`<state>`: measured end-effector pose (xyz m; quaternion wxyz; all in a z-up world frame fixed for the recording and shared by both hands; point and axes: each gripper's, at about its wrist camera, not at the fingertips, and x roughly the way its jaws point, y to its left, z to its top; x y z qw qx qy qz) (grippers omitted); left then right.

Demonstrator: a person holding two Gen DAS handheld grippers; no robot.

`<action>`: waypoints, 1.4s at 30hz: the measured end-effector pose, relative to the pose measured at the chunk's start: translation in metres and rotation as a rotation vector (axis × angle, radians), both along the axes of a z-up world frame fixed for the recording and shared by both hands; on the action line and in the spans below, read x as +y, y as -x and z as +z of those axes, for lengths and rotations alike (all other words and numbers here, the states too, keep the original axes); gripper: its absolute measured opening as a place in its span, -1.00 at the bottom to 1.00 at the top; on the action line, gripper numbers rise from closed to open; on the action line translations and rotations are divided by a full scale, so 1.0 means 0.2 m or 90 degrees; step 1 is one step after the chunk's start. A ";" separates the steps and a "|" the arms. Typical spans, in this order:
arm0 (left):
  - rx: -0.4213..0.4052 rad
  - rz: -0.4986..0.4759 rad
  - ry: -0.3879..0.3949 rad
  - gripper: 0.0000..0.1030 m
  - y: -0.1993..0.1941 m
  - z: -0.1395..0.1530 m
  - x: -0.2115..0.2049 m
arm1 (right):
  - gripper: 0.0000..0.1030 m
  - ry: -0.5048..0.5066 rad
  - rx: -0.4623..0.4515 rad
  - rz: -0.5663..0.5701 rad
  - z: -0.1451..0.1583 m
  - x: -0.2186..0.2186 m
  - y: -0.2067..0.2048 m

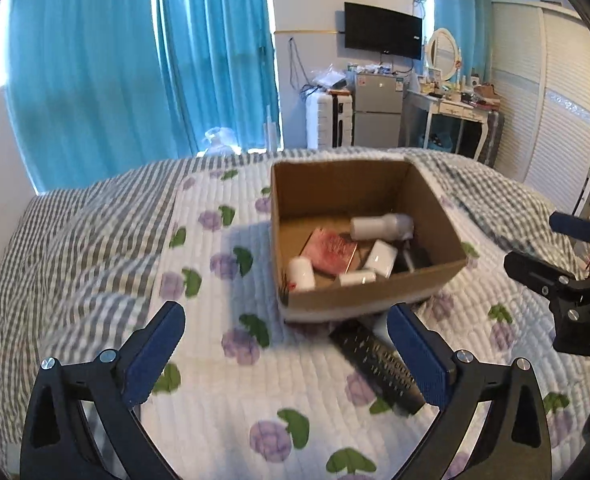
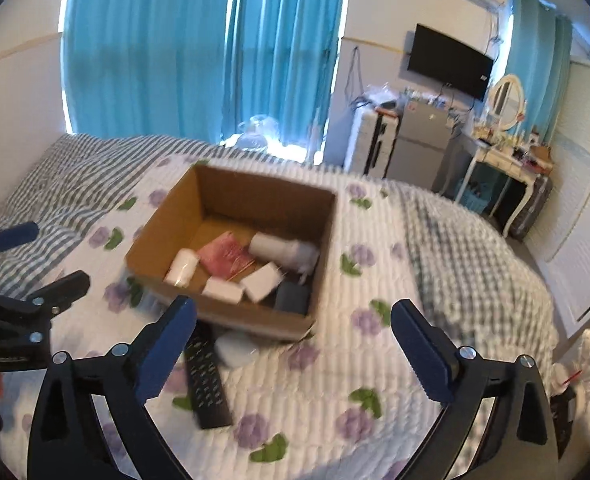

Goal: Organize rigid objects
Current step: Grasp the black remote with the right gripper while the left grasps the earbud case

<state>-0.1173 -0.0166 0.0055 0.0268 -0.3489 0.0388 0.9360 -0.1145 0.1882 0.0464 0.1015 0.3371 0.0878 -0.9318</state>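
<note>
Showing "DA" on right gripper [image 1: 535, 246]

**What the views are hiding**

The remote control [image 1: 375, 368] is lying partly behind the left gripper's [image 1: 287, 356] right finger. A white object [image 2: 235, 347] is sitting half tucked under the cardboard box [image 2: 167, 232], unidentifiable. Motion blur is smearing the box's contents; the dresser clutter [image 1: 463, 92] is reading too small.

The box [image 1: 369, 240] sits at twelve o'clock on the bed [image 1: 215, 360] (white bottles inside). A remote [image 1: 375, 364] lies by the open left gripper [image 1: 285, 354].
</note>
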 end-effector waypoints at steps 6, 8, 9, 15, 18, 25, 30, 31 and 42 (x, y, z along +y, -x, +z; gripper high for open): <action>-0.034 0.041 -0.020 0.99 -0.01 -0.26 -0.08 | 0.91 0.027 -0.073 0.035 -0.30 -0.08 0.01; -0.050 0.052 -0.013 1.00 0.00 -0.33 -0.10 | 0.91 0.026 -0.102 0.043 -0.43 -0.13 0.04; -0.064 0.061 -0.006 1.00 0.01 -0.38 -0.11 | 0.90 0.017 -0.120 0.050 -0.51 -0.17 0.05; -0.081 0.073 -0.020 0.99 0.04 -0.46 -0.15 | 0.51 0.000 -0.216 0.087 -0.83 -0.32 0.15; -0.086 0.073 -0.017 1.00 0.04 -0.47 -0.15 | 0.32 0.002 -0.239 0.099 -0.91 -0.38 0.20; -0.079 0.076 -0.008 0.99 0.03 -0.46 -0.14 | -0.20 -0.024 -0.242 0.117 -0.95 -0.41 0.16; -0.064 0.075 0.013 1.00 0.01 -0.43 -0.10 | -0.20 0.000 -0.224 0.102 -0.85 -0.30 0.01; -0.064 0.074 0.020 1.00 0.00 -0.43 -0.09 | -0.20 0.004 -0.217 0.094 -0.83 -0.27 -0.02; -0.107 -0.003 -0.006 0.99 0.07 -0.47 0.24 | -0.20 0.082 -0.206 -0.088 -0.65 0.17 0.00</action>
